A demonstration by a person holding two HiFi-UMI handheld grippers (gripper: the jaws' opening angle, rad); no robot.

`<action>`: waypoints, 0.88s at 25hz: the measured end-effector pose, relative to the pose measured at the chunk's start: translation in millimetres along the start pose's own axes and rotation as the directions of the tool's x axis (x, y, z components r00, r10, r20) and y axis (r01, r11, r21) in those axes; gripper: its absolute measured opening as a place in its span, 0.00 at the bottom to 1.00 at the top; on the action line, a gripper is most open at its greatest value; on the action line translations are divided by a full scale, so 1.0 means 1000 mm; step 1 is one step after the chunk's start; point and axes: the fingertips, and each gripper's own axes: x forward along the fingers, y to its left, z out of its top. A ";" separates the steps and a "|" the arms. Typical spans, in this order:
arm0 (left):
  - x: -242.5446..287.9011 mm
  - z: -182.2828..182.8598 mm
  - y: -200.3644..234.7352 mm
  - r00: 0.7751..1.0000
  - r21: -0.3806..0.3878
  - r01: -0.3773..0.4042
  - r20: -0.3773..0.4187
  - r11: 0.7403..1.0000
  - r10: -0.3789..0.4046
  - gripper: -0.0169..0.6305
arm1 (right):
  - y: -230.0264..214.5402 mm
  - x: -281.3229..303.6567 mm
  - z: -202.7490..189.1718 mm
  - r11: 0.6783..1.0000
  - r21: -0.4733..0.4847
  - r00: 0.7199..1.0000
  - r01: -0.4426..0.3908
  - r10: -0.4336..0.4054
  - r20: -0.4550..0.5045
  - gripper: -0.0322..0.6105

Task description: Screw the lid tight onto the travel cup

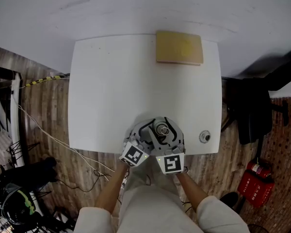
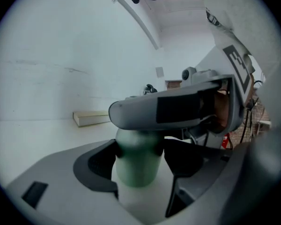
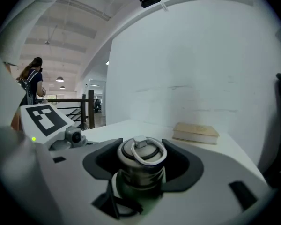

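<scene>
1. Nearest to view, the person's forearms (image 1: 112,191) reach out from pale sleeves to the near edge of the white table (image 1: 102,91).
2. On the wooden floor to the left of the table lie loose cables (image 1: 43,130).
3. The left gripper (image 1: 148,132) comes in low. Its two pads are pressed against the green body of the travel cup (image 2: 138,170), one on each side.
4. The cup stands upright at the middle of the table's near edge. Its long axis is vertical and its mouth points straight up.
5. The lid (image 3: 141,151) sits on top of the cup, facing the ceiling, with its wire ring lying flat on it.
6. The right gripper (image 3: 141,165) crosses above the left one. Its jaws are closed round the metal lid, with a pad touching it on each side.
7. To the right, a small round metal piece (image 1: 204,136) sits near the table edge, apart from the cup. I cannot tell what it is.
8. A tan book (image 1: 179,47) lies flat at the far edge, well apart from the cup.
9. Beyond the table's right side a black bag (image 1: 252,111) hangs or leans. A red fire extinguisher (image 1: 256,182) lies on the floor below it.
</scene>
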 end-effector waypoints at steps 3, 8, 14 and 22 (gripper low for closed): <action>0.000 0.000 0.000 1.000 -0.006 -0.002 0.006 1.000 0.003 0.53 | -0.004 0.001 0.002 0.997 0.008 0.997 0.075 -0.075 0.022 0.45; -0.001 0.000 0.000 1.000 -0.003 -0.005 0.015 1.000 0.005 0.53 | -0.003 0.000 0.004 0.994 0.045 0.993 0.098 -0.101 0.056 0.45; -0.003 0.000 0.000 1.000 -0.012 -0.001 0.021 1.000 0.001 0.53 | 0.018 -0.006 -0.004 0.976 -0.098 0.980 -0.194 0.196 0.022 0.61; -0.002 0.001 0.000 1.000 0.000 0.018 0.015 1.000 -0.018 0.52 | 0.027 -0.003 0.010 0.833 -0.181 0.849 -0.523 0.529 -0.022 0.59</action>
